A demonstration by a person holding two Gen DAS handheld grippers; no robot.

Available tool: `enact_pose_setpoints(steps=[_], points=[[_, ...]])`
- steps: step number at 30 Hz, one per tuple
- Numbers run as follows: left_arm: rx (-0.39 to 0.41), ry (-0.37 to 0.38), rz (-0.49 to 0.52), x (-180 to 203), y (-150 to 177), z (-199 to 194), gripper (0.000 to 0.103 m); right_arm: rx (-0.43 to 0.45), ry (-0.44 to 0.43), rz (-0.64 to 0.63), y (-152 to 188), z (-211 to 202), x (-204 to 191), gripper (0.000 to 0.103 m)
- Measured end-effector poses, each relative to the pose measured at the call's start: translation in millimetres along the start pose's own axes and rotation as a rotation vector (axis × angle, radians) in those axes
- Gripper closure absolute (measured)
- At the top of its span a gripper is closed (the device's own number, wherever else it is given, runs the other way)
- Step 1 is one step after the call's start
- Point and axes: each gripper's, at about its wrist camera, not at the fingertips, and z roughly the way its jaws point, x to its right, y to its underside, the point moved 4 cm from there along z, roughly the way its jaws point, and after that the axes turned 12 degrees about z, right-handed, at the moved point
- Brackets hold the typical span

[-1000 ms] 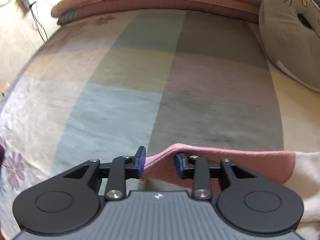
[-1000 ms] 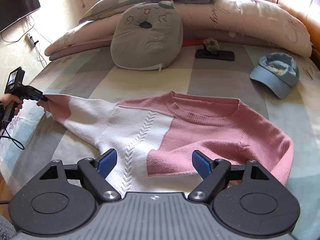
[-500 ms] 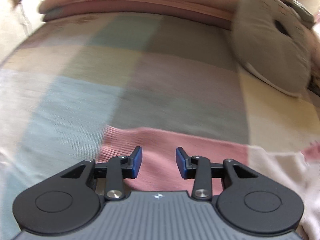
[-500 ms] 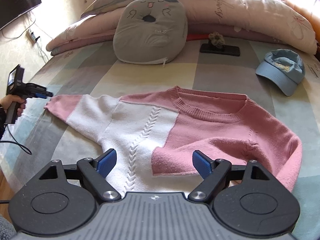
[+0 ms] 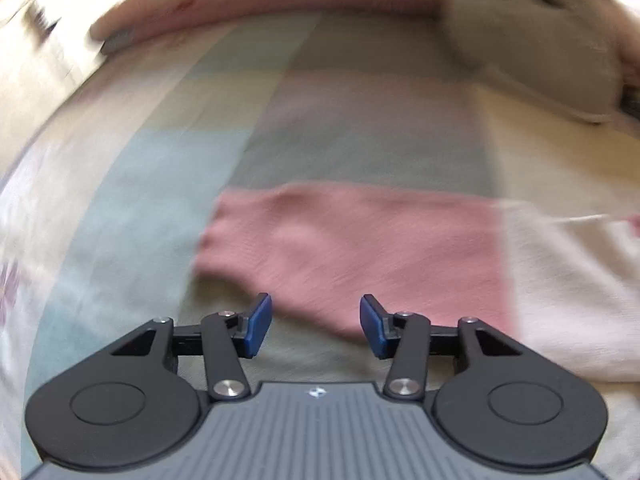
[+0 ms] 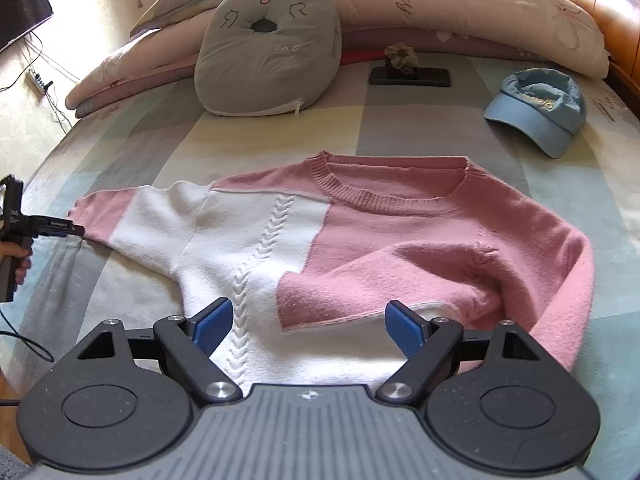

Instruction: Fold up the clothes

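A pink and white knit sweater lies face up on the checked bedspread, its left sleeve stretched out flat and its right sleeve bunched. In the blurred left wrist view the pink sleeve cuff lies just beyond my left gripper. That gripper's jaws are opening and nothing is pressed between the pads. From the right wrist view the left gripper sits at the cuff's edge, held by a hand. My right gripper hovers wide open over the sweater's lower hem, holding nothing.
A grey cat cushion leans on rolled quilts at the head of the bed. A black phone with a dried flower and a blue cap lie behind the sweater. A power strip lies on the floor at left.
The left gripper let go of the pink cuff, its jaws widened, and it drew back from the sleeve, which now lies flat. The right gripper stayed open over the hem.
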Motion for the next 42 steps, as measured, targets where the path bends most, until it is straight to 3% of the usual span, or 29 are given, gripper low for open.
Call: enact_pose_setpoints(steps=[1, 5, 8, 11, 13, 15, 18, 22, 25, 28, 32, 36, 38, 40, 42], points=[[0.036, 0.044, 0.024, 13.8, -7.6, -6.6, 0.052, 0.004, 0.002, -0.003, -0.6, -0.9, -0.2, 0.016], [0.125, 0.360, 0.125, 103.5, -40.5, -18.4, 0.043, 0.010, 0.010, -0.017, -3.9, -1.1, -4.0, 0.014], [0.114, 0.480, 0.256, 169.5, -50.0, -7.7, 0.043, 0.006, 0.030, -0.026, -4.4, 1.3, -7.1, 0.014], [0.106, 0.438, 0.334, 205.9, -51.3, 10.0, 0.044, 0.004, 0.068, -0.047, -3.1, 1.0, -9.3, 0.014], [0.101, 0.453, 0.315, 209.8, -54.1, 22.4, 0.043, 0.007, 0.093, -0.064, -1.9, -0.9, -9.8, 0.014], [0.150, 0.423, 0.308, 208.7, -60.0, 29.8, 0.043, 0.008, 0.119, -0.067, -2.0, -1.2, -7.8, 0.013], [0.156, 0.359, 0.254, 199.2, -74.3, 37.3, 0.042, 0.006, 0.116, -0.051, -2.0, 1.5, -5.6, 0.010], [0.148, 0.371, 0.187, 191.1, -81.3, 33.5, 0.045, -0.012, 0.101, -0.056, 2.2, 7.6, -8.6, 0.010], [0.244, 0.408, 0.169, 173.4, -70.9, 5.3, 0.043, -0.026, 0.105, -0.092, 6.9, 8.0, -12.7, 0.010], [0.328, 0.337, 0.187, 147.1, -57.1, -7.8, 0.039, -0.033, 0.098, -0.106, 7.7, 5.3, -13.8, 0.009], [0.184, 0.248, 0.087, 100.3, -30.3, 26.0, 0.042, -0.041, 0.094, -0.117, 6.7, 9.6, -17.4, 0.008], [0.199, 0.166, 0.109, 76.4, 8.7, 18.2, 0.037, -0.059, 0.100, -0.134, 6.9, 17.4, -22.9, 0.008], [0.193, 0.182, 0.101, 69.0, 17.7, 12.2, 0.037, -0.059, 0.106, -0.143, 6.2, 18.5, -25.3, 0.008], [0.180, 0.195, 0.090, 64.6, 12.5, 9.1, 0.038, -0.058, 0.107, -0.140, 3.9, 20.4, -27.7, 0.008], [0.221, 0.183, 0.062, 55.8, -1.9, 8.7, 0.037, -0.056, 0.107, -0.140, 1.7, 22.2, -31.1, 0.008]])
